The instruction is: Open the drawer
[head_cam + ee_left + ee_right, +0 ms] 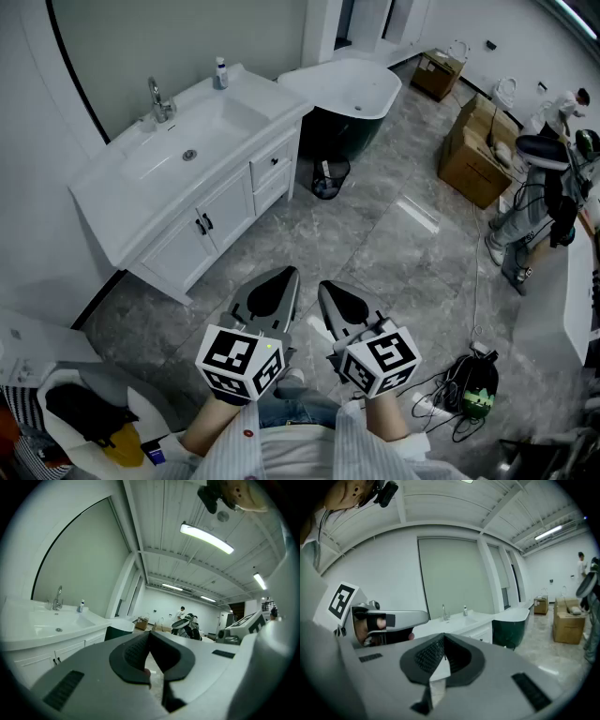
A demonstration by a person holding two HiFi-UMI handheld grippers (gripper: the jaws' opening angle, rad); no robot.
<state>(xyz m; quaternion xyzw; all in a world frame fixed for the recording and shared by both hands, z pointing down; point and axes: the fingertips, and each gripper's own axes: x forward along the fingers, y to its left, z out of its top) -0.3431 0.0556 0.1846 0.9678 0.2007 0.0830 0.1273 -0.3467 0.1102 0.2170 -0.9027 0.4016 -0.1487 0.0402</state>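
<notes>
Well back, left gripper, right gripper closed; drawer untouched.

Glossy white vanity, chrome tap, polished stone floor, cardboard boxes.

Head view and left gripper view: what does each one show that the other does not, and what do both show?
Only the head view: the wire wastebasket beside the vanity, and the black bag with cables on the floor. Only the left gripper view: the ceiling light and the left gripper seen along its jaws, which are together and empty. Both: the sink, the faucet, the small bottle and the bathtub.
</notes>
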